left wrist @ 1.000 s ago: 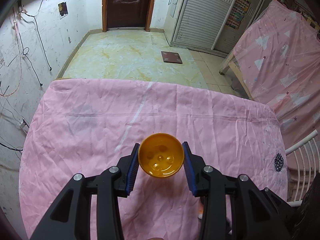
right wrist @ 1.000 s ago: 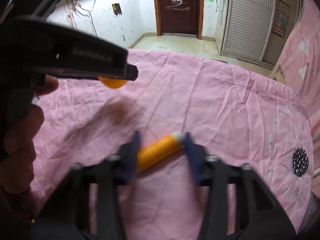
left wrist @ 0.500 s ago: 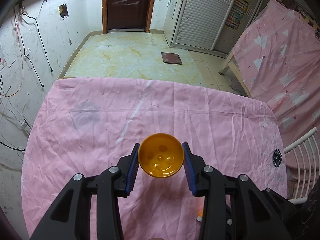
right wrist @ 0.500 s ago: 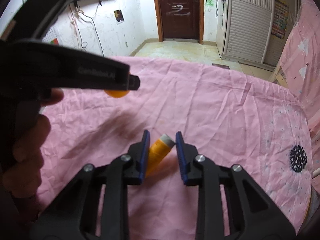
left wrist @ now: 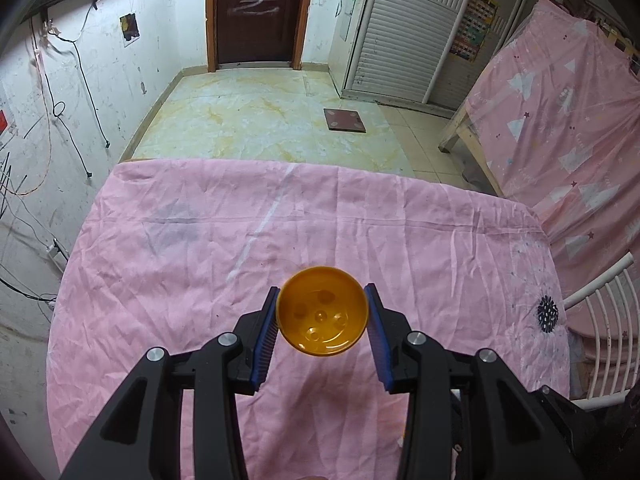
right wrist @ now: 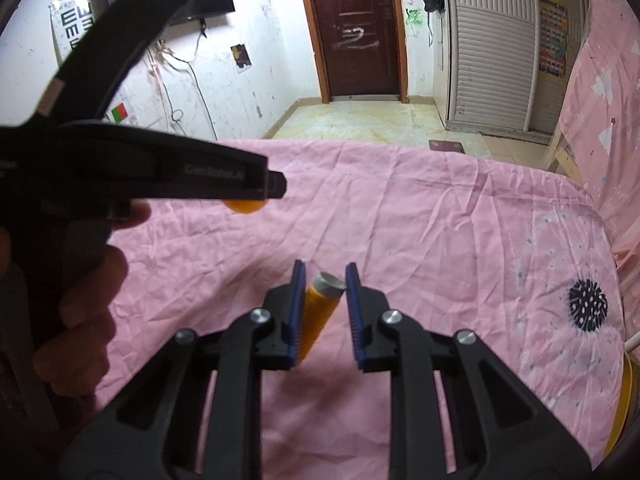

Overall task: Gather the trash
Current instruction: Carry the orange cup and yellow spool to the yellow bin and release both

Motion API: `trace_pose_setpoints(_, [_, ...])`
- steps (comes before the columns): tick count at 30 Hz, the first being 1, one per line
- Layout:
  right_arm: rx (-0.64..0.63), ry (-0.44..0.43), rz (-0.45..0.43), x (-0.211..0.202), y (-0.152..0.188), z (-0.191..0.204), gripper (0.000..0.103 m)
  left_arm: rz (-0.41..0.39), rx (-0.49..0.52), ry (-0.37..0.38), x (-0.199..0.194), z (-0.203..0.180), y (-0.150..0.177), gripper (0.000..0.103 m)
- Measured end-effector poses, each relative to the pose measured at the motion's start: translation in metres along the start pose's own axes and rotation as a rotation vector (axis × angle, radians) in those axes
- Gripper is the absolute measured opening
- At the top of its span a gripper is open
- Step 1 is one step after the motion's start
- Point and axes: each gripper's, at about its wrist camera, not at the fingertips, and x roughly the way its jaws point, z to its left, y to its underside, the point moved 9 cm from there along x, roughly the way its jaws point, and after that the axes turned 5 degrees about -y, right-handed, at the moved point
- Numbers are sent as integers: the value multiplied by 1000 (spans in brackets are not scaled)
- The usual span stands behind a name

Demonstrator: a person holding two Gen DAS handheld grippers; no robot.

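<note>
Left gripper (left wrist: 322, 316) held an orange cup (left wrist: 322, 311) clamped between its blue pads, jaws partly open to the cup's width, cup mouth facing the camera, its inside empty and showing moulded dimples. Cup was off the surface, above the near-middle of the pink sheet (left wrist: 200, 248) covering the table. Right gripper (right wrist: 322, 312) had just been closing on an orange tube (right wrist: 318, 312) with a silvery end; jaws narrow, nearly at their tightest. Tube sat tilted between the pads, silvery end up and toward the far side, body against the left pad, end at the right pad; it looked gripped and lifted clear of the sheet. From the right wrist view the left gripper's black body crossed the left side of the scene with a hand (right wrist: 80, 300) wrapped on its handle, a sliver of the cup visible under its tip. Black dandelion print (right wrist: 588, 306) sat on the sheet's right part, well apart from both grippers.
</note>
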Motion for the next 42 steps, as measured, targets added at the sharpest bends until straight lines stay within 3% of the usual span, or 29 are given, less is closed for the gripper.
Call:
trace_pose_setpoints(14, [56, 46, -100, -52, -2, -36, 19, -29, 65, 6, -19, -45, 5, 34])
trace_pose_setpoints(29, [177, 185, -172, -107, 22, -120, 19, -60, 237, 70, -45, -154, 28, 34])
trace_pose_setpoints(42, [320, 322, -294, -181, 54, -209, 19, -66, 370, 124, -63, -246, 58, 34])
